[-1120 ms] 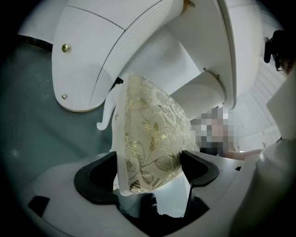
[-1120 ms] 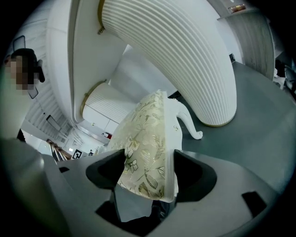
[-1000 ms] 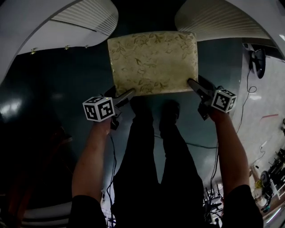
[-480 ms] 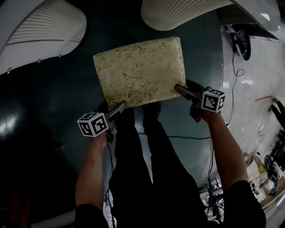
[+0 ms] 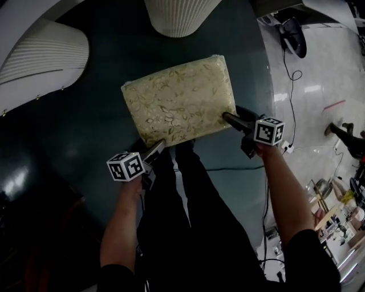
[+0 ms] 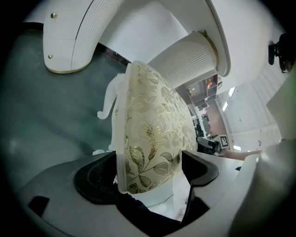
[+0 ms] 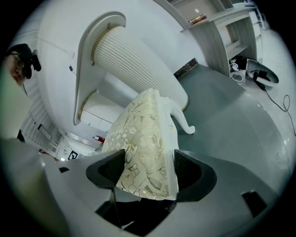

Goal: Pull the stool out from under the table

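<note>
Stool [image 5: 179,102] sits apart from the ribbed base of the table [image 5: 178,17], left gripper [image 5: 158,148] and right gripper [image 5: 228,118] each clamped on one near corner, so the pull looks nearly done and likely needs only a short final draw back.

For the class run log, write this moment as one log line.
left tool: shut on stool, near-left corner | right tool: shut on near-right corner | stool: clear of table

i count: one stool [image 5: 178,101]; two tongs, left tongs [image 5: 159,146] and right tongs [image 5: 227,118]; two ribbed table bases [image 5: 179,14].
</note>
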Demonstrator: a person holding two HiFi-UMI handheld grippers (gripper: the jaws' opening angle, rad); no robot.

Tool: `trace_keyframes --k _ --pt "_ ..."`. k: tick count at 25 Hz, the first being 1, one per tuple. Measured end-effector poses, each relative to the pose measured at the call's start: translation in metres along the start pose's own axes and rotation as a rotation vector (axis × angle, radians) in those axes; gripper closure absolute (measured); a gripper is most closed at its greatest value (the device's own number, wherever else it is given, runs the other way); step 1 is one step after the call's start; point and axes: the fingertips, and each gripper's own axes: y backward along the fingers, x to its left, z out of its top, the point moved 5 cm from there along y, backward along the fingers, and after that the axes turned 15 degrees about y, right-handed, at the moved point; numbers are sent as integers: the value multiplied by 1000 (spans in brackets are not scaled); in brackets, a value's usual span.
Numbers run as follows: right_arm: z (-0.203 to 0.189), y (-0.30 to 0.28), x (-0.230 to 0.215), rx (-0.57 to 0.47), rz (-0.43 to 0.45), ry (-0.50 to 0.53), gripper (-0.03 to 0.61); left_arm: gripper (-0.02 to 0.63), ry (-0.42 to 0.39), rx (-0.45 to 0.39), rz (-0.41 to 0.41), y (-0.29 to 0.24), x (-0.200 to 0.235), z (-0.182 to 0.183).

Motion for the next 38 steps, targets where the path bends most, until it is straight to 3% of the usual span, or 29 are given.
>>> trace_keyframes --k 11,17,26,29,31,33,38 --pt "0 2 -1 -142 -97 -29 298 186 -23 -5 -48 0 -1 9" --pt "-13 10 13 -127 -118 -115 298 186 -33 17 -20 8 -3 18" --pt "-3 7 4 -100 -176 -103 297 187 37 -16 -27 5 0 7" --pt "-3 15 1 -167 -186 -189 298 190 27 -9 -31 4 2 4" --pt "-6 26 0 -196 -218 -241 298 225 1 -5 -13 7 4 7" --pt "-8 39 4 -153 -276 -223 299 225 -32 -33 36 18 5 15" --pt "17 67 51 -145 -199 -127 299 232 -96 -116 67 82 -35 39"
